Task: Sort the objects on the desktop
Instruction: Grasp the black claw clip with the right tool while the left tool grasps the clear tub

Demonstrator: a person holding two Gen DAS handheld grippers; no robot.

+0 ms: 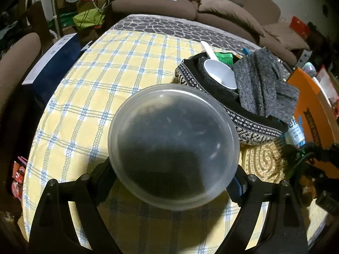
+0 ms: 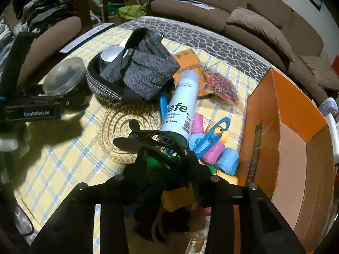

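My left gripper (image 1: 171, 180) is shut on a round, cloudy clear plastic container (image 1: 173, 148), one finger on each side of it, above the yellow checked tablecloth (image 1: 101, 80). The right wrist view shows that same container (image 2: 63, 76) at the far left, held in the left gripper (image 2: 53, 97). My right gripper (image 2: 169, 169) is shut on a black hair claw clip (image 2: 156, 139), whose teeth stick out ahead of the fingers. Below it lie pink and blue hair rollers (image 2: 211, 148), a white spray bottle (image 2: 182, 103) and a blue clip (image 2: 211, 135).
A black patterned pouch (image 1: 250, 127) holds a grey cloth (image 1: 260, 84) and a white scoop (image 1: 220, 72). An open orange cardboard box (image 2: 275, 105) stands at the right. A round spiral brush (image 2: 118, 127) lies flat, and a bag of coloured bands (image 2: 220, 86) sits behind the bottle. A brown sofa (image 2: 254, 21) runs behind the table.
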